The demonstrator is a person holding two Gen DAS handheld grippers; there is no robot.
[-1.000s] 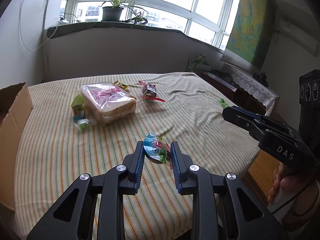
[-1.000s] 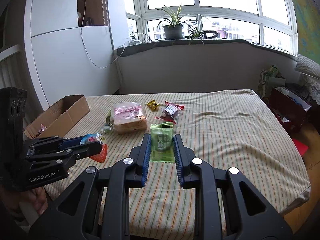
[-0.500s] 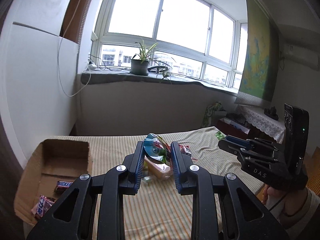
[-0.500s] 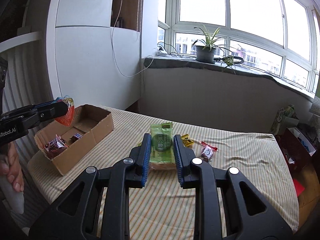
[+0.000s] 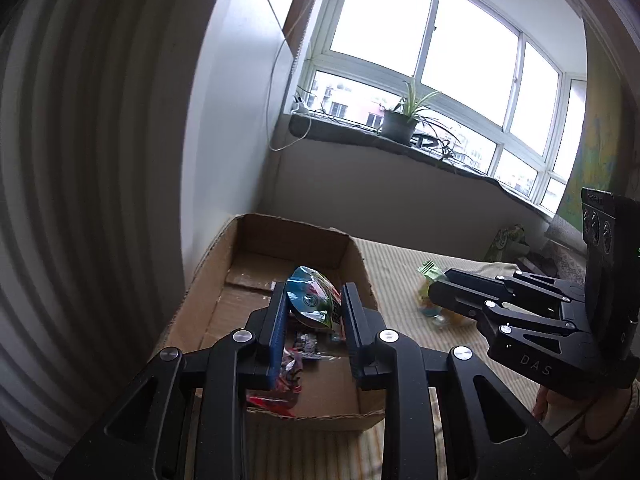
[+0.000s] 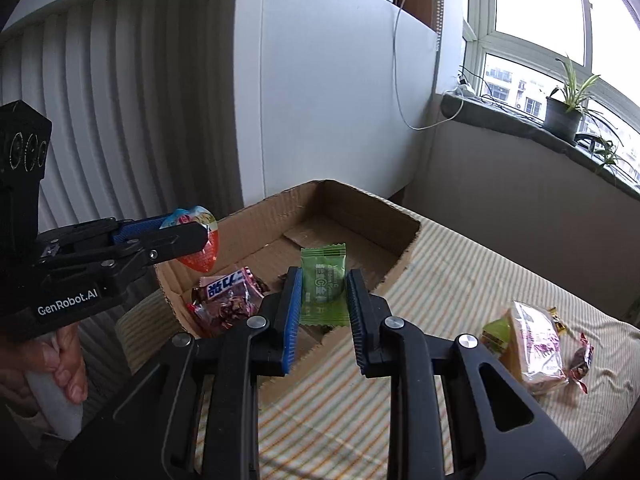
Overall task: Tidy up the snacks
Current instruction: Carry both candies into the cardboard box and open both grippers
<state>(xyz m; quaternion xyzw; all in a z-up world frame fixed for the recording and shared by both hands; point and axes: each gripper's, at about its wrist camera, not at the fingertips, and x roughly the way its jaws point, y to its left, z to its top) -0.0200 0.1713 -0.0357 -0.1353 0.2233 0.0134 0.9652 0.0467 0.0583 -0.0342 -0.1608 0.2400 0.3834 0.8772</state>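
**Two snacks hanging over the cardboard box**

The left gripper (image 5: 314, 310), marked "GenRobot.AI", is pinching a shiny blue-and-red packet (image 5: 312, 300) in its jaws above the cardboard box (image 6: 352, 216). The right gripper (image 6: 322, 300), marked "DAS", is pinching a green packet (image 6: 323, 286) over the box's near edge. Wrapped bread (image 6: 534, 344) is lying on the striped surface (image 6: 460, 280).

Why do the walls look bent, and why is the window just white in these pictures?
Left wrist view: the fisheye lens bows the ribbed wall and darkens the corners; the window is blown out white, so the cardboard box looks dim. Right wrist view: the same curving of the wall panels, bright window glare at top right, yet the green packet stays sharp.
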